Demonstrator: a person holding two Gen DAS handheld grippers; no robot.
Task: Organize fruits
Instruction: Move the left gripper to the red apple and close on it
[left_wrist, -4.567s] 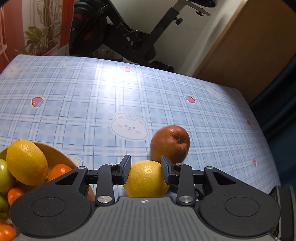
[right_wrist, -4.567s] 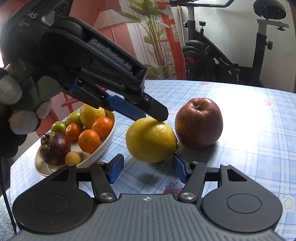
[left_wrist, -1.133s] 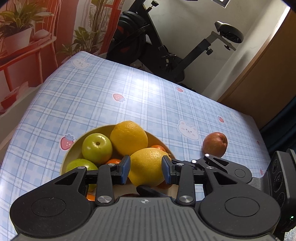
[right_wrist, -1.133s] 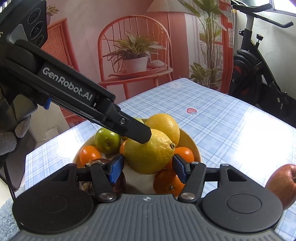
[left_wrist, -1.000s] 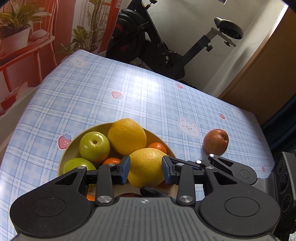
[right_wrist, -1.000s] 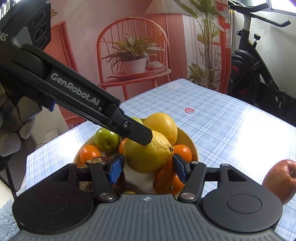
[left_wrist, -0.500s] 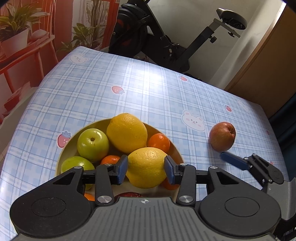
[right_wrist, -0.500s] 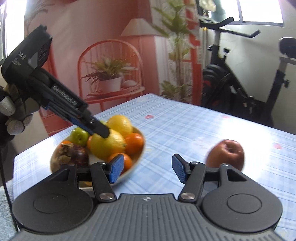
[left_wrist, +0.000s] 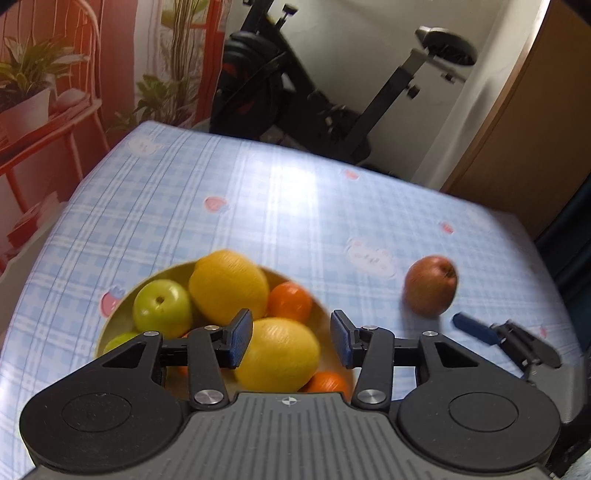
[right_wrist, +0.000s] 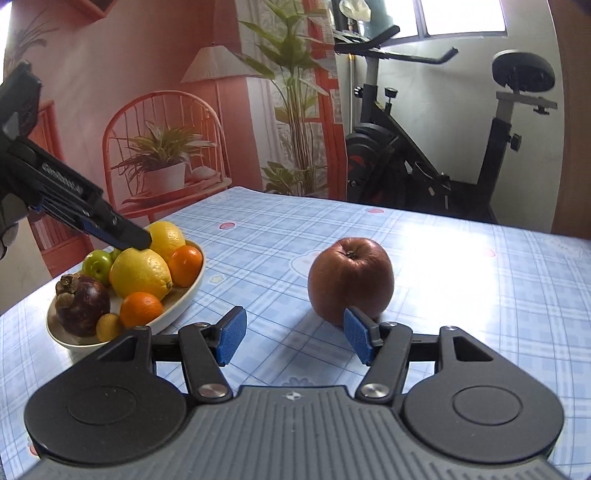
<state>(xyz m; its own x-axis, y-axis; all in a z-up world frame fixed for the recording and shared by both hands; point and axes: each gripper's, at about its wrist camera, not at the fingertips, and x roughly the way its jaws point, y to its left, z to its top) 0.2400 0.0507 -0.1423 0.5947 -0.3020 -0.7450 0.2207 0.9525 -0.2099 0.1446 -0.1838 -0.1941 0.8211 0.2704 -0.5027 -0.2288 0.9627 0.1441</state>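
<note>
The left gripper has just been opening. Its blue pads now stand a little apart from the lemon, one on each side, not pressing it. The lemon sits in the bowl, on top of the other fruit. From the right camera the left gripper's tip hangs just above the lemon.

The right gripper is spread open with nothing in it. The red apple lies on the table just past its right pad, and the pad covers a bit of the apple's bottom. I cannot tell if they touch.

In the bowl there are also a second yellow fruit, green apples, small oranges and a dark purple fruit. An exercise bike stands behind the table.

A second ago the left pads were pinching the lemon over the bowl. The right gripper was by the bowl then; now it faces the apple.
</note>
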